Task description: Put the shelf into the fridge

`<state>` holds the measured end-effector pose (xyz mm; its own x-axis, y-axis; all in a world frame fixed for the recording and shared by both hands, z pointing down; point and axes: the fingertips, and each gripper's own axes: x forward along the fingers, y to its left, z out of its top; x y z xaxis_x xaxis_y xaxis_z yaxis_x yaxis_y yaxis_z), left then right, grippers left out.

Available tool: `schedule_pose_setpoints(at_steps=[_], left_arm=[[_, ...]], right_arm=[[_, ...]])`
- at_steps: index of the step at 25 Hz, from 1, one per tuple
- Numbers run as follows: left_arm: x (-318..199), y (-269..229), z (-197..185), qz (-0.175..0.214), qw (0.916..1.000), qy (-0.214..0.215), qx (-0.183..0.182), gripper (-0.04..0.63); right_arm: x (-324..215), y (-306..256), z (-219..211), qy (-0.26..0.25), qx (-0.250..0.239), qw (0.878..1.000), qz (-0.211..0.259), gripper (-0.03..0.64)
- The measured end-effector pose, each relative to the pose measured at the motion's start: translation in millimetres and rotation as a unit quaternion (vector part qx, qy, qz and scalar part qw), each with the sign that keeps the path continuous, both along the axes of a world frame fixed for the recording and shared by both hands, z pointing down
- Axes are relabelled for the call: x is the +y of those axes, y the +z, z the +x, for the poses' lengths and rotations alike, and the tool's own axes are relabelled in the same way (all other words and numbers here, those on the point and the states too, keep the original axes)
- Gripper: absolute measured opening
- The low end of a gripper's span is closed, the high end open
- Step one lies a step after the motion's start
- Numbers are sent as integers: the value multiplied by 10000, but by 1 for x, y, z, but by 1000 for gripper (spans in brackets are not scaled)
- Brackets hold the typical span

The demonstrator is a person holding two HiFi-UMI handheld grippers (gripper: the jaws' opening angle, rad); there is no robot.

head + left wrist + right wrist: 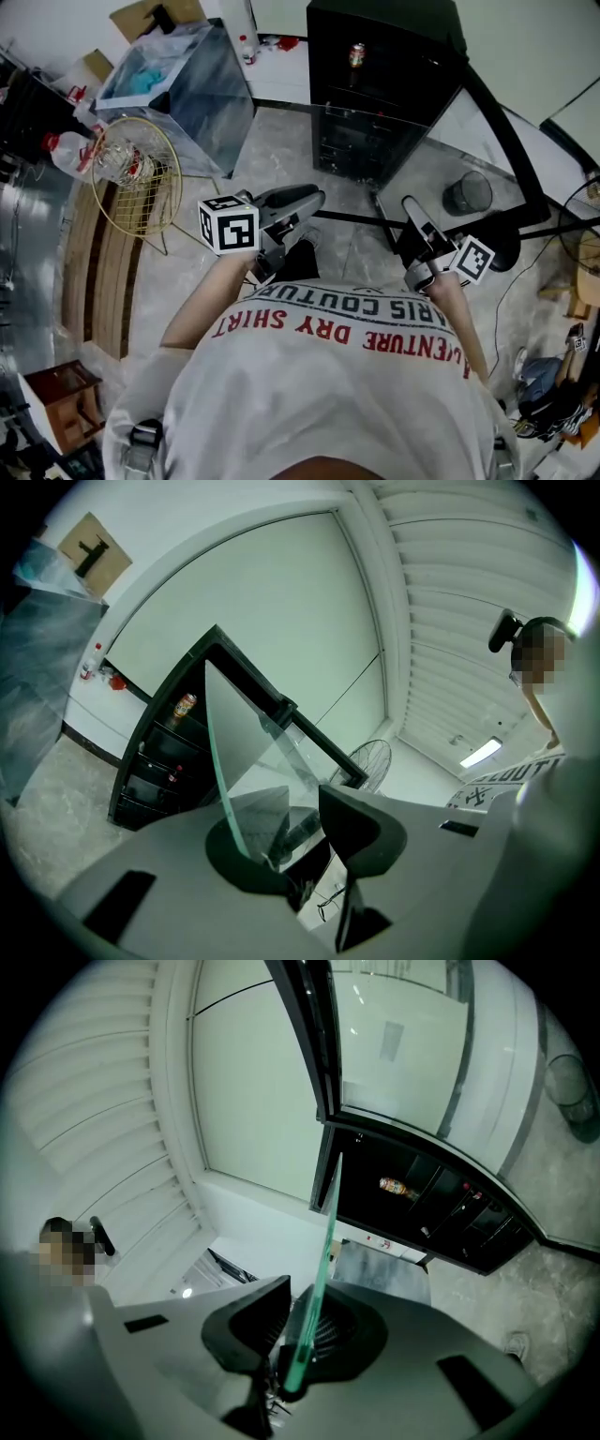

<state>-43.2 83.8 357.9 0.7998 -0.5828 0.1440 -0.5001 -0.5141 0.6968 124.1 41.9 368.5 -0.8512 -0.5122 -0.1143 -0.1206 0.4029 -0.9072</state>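
Note:
Between my two grippers I hold a clear glass shelf (349,192) roughly level in front of me. The left gripper (302,204) is shut on its left edge; in the left gripper view the pane (251,761) rises from between the pads. On the right edge the right gripper (414,217) is shut too, the green glass edge (319,1269) pinched between its pads. The black fridge (375,84) stands ahead with its door swung open to the right and a drink can (356,54) on an upper shelf. The same can shows in both gripper views (185,705) (398,1186).
A round wire fan guard (141,178) and a plastic bottle (67,153) lie on the floor to the left. Behind them stands a plastic-wrapped box (183,80). A grey bin (467,194) sits behind the glass door. A wooden stool (61,384) is at lower left.

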Motion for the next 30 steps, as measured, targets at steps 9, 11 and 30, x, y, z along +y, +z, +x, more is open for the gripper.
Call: schedule_pose_setpoints(at_steps=[9, 11, 30], left_arm=[[-84, 0, -18, -112, 9990, 421, 91, 123], [-103, -1, -23, -116, 9986, 496, 112, 123], [-217, 23, -39, -391, 9918, 1203, 161, 123]], right_arm=[[-70, -3, -15, 415, 90, 9990, -114, 46], [-86, -4, -20, 500, 123, 9986, -113, 46], [-176, 20, -33, 1216, 213, 9918, -341, 48]])
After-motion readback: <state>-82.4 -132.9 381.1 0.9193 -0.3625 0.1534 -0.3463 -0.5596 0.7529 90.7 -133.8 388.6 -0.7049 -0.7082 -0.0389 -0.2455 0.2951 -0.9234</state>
